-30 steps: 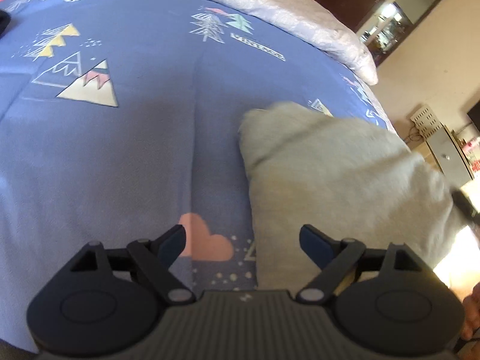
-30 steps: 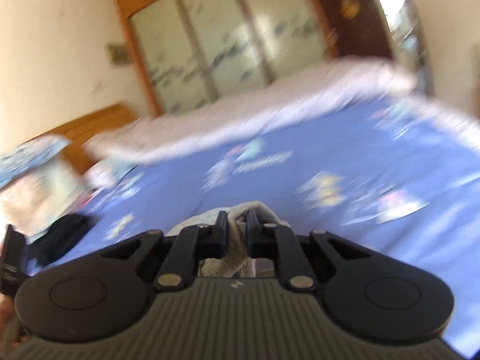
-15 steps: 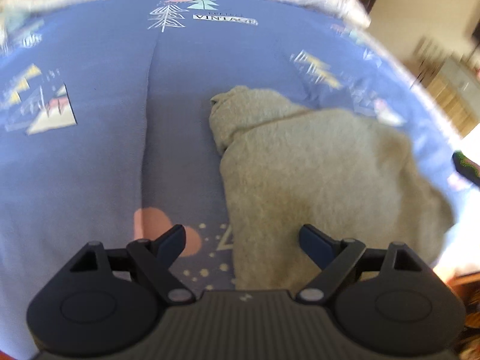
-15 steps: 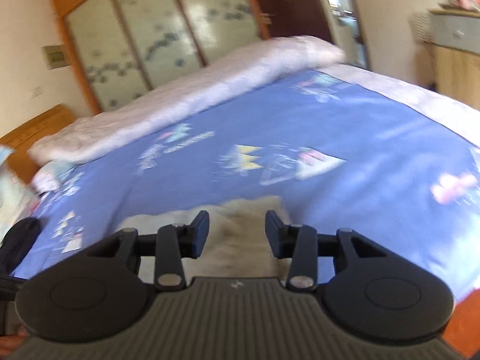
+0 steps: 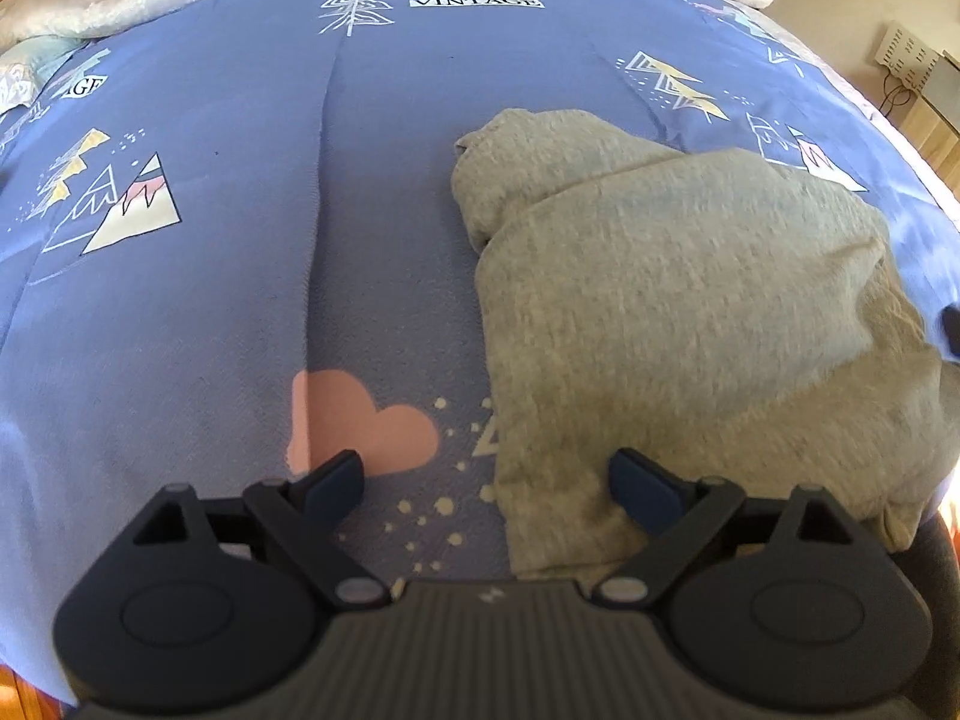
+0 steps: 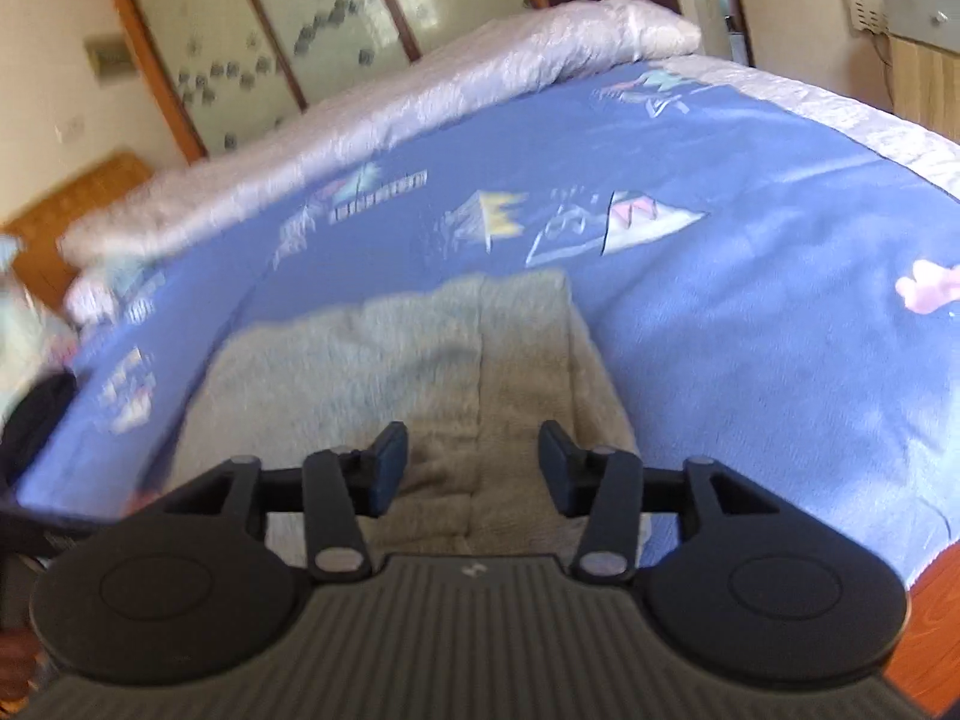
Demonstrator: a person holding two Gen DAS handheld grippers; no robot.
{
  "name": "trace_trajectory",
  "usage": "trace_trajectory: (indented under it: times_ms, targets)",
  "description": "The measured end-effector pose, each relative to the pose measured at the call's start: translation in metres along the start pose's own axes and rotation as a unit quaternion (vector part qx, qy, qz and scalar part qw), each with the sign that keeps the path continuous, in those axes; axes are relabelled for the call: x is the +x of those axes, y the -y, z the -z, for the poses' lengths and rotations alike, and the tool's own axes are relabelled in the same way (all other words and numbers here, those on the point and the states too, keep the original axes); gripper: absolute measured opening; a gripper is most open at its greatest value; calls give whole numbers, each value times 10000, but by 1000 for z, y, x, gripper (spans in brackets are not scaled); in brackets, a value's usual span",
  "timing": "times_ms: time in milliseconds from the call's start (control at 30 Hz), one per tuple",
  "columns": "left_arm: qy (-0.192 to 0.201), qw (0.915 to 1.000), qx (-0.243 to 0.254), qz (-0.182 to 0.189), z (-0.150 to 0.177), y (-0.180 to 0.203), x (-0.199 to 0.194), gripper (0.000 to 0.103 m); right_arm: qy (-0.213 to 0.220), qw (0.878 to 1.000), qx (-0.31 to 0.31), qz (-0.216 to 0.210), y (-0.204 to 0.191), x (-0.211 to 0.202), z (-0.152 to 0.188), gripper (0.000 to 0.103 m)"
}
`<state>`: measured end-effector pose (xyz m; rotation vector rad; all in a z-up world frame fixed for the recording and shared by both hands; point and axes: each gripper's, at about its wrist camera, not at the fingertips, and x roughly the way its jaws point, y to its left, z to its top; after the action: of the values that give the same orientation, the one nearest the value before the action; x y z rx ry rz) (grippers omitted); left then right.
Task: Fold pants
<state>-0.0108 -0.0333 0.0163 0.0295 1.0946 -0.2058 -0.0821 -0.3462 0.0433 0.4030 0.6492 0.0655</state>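
The grey pants (image 5: 672, 312) lie folded in a compact bundle on the blue patterned bedspread (image 5: 240, 300), near the bed's front edge. My left gripper (image 5: 486, 477) is open and empty, above the bundle's near left corner. In the right wrist view the pants (image 6: 432, 360) lie just ahead of my right gripper (image 6: 474, 468), which is open and empty with its jaws apart over the bundle's near edge. A vertical seam runs down the cloth between the jaws.
A white quilt (image 6: 420, 108) lies rolled along the far side of the bed. A wooden headboard (image 6: 78, 198) and a dark object (image 6: 42, 414) are at the left. A cabinet (image 6: 918, 30) stands right of the bed. The bed edge is close below both grippers.
My right gripper was shut on the grey cloth a second ago; it has let go, opened and drawn back. The pants now lie flat. My left gripper stayed open and shifted its view slightly.
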Motion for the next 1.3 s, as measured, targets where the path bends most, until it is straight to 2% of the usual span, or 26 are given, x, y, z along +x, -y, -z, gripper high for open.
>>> trace_trajectory:
  times_ms: [133,300,433,533,567,700,767,867,933,1000,1233,1300]
  targets:
    - [28,10000,78,2,-2,2,-2,92,152,9981,589,-85,23,-5,-7,71]
    - [20,9999,103,21,-3,1,-1,92,-194,9878,1502,-365,60,-3,-7,75]
    - [2,9999,89,74,-3,0,-1,93,-402,9818,1802,-446,72,-2,-3,77]
    - [-19,10000,57,77,-3,-1,2,97,-738,9714,2189,-545,87,3,7,80]
    - [-29,10000,32,89,-2,-2,3,98,-652,9687,2303,-662,91,1,10,80]
    - [-42,9999,-33,133,-1,-6,6,102,-607,9480,2956,-1011,109,-5,16,81]
    - [-38,9999,-49,145,1,-8,8,103,-547,9301,3420,-1222,122,-4,20,81]
    - [13,9998,-79,162,3,-9,6,103,-474,8968,4120,-1539,140,-4,29,81]
    - [65,9997,-142,194,5,-11,4,103,-475,8847,4335,-1645,145,-8,31,81]
    - [124,9995,-177,227,9,-12,2,103,-484,8879,4283,-1608,142,-10,30,81]
    - [164,9988,-275,357,11,-19,-1,103,-657,9287,3458,-1167,113,-16,13,82]
    - [137,9983,-334,465,8,-22,-1,102,-795,9325,3307,-1215,108,-12,12,82]
